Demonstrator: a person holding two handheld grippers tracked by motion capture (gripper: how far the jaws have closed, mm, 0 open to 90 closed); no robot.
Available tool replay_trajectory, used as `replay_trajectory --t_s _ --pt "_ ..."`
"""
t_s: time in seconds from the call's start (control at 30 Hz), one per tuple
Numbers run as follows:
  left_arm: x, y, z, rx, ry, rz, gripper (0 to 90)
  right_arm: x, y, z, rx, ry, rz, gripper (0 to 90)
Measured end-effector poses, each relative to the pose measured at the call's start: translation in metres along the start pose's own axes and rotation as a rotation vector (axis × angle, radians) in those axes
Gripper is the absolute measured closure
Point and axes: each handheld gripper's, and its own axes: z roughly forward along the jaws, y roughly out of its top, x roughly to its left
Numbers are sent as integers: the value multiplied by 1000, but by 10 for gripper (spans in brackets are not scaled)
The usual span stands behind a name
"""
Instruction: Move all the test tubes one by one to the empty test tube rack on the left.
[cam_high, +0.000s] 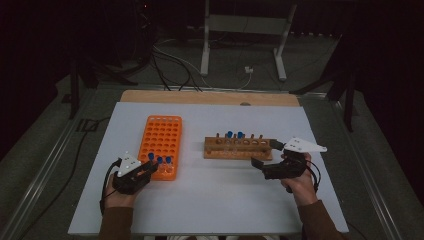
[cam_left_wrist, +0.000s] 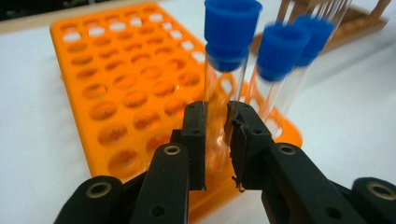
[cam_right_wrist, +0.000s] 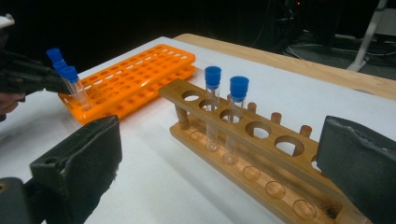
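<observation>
Clamping left gripper (cam_left_wrist: 216, 140) on blue-capped tube (cam_left_wrist: 223, 88) in orange rack (cam_left_wrist: 116, 88), two capped tubes (cam_left_wrist: 280, 70) crowding beside; right gripper (cam_right_wrist: 219, 163) spread apart near wooden rack (cam_right_wrist: 261, 158).

the black plastic left gripper (cam_high: 150, 167) and black plastic right gripper (cam_high: 264, 153) each wear a grey three-cornered plate, small round screws and a black cable. both sleeves are brown.

Left tongs (cam_high: 148, 166) at orange rack (cam_high: 161, 137)

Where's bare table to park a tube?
Free: the strip between the orange rack and the wooden rack, and the near table between both hands. Crowded: the orange rack's near corner, where capped tubes meet the left hand-held gripper.
</observation>
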Motion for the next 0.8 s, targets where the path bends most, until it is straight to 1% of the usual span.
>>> replay_trajectory --t_s 0.07,0.17,0.2,0.23,0.27,0.43,0.5,0.6,0.67,0.73,0.77,0.8 --pt "0 1 1 14 1 -5 785 0 0 -1 -2 -1 3 5" --pt "-2 0 3 38 10 6 786 0 0 -1 -2 -1 4 5" --pt "-3 0 4 56 14 13 786 0 0 -1 -2 0 3 5" --pt "-3 0 5 59 19 20 786 0 0 -1 -2 0 1 5" --pt "-3 0 5 60 16 12 786 0 0 0 -2 0 0 5" --pt "-3 0 5 61 18 9 785 1 -1 1 4 3 1 5" --pt "-3 -1 5 60 18 6 785 1 -1 1 5 4 0 5" --pt "-2 -2 5 44 8 -23 772 1 -1 2 7 4 -1 5" --pt "-1 -2 2 30 8 -30 758 1 -1 2 8 3 -1 5" --pt "0 -1 -1 10 13 -41 727 0 -1 2 8 3 3 5" --pt "1 0 -3 -5 18 -50 705 0 -2 1 7 2 5 5" --pt "1 0 -5 -11 17 -54 677 -1 -2 1 7 2 5 5"
